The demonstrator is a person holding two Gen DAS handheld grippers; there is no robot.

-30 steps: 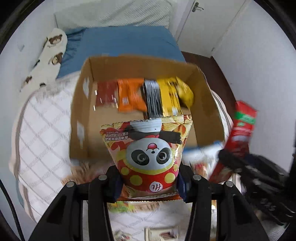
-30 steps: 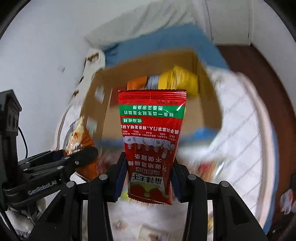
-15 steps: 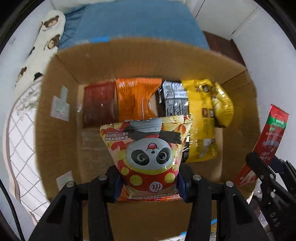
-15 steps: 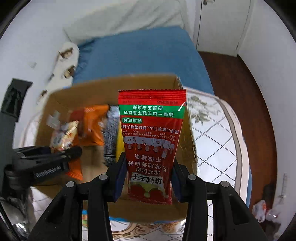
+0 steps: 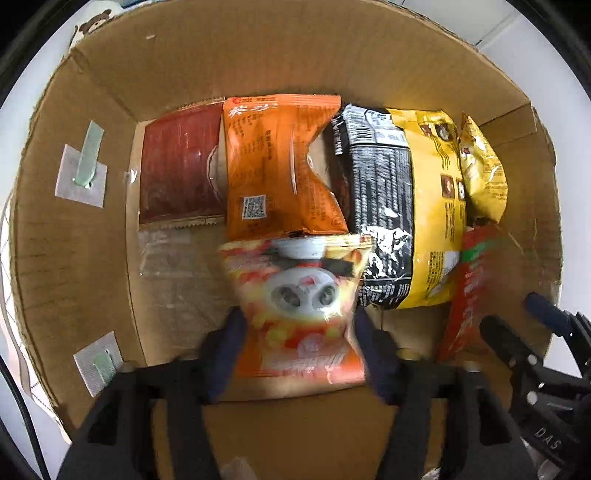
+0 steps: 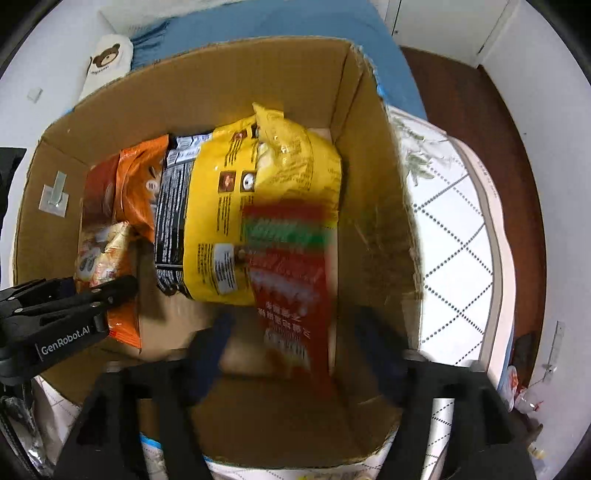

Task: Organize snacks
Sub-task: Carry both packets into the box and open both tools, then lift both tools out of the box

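Observation:
A cardboard box (image 5: pixel 258 51) holds a row of snack packets: dark red (image 5: pixel 181 173), orange (image 5: pixel 280 166), black (image 5: pixel 380 206) and yellow (image 5: pixel 439 206). My left gripper (image 5: pixel 299 328) is inside the box with its jaws spread; the panda snack bag (image 5: pixel 299 306) is blurred between them, dropping onto the box floor. My right gripper (image 6: pixel 299 339) is open inside the box (image 6: pixel 369 155); the red snack packet (image 6: pixel 291 269) is blurred between its fingers, loose beside the yellow packet (image 6: pixel 258 192).
The box sits on a bed with a white quilted cover (image 6: pixel 454 236). A blue sheet (image 6: pixel 277 18) and a bear-print pillow (image 6: pixel 107 59) lie behind it. Brown floor (image 6: pixel 509 122) runs along the right.
Both grippers moved forward and down into the box. Both jaws have opened, and the panda bag and the red packet have come loose and are falling.

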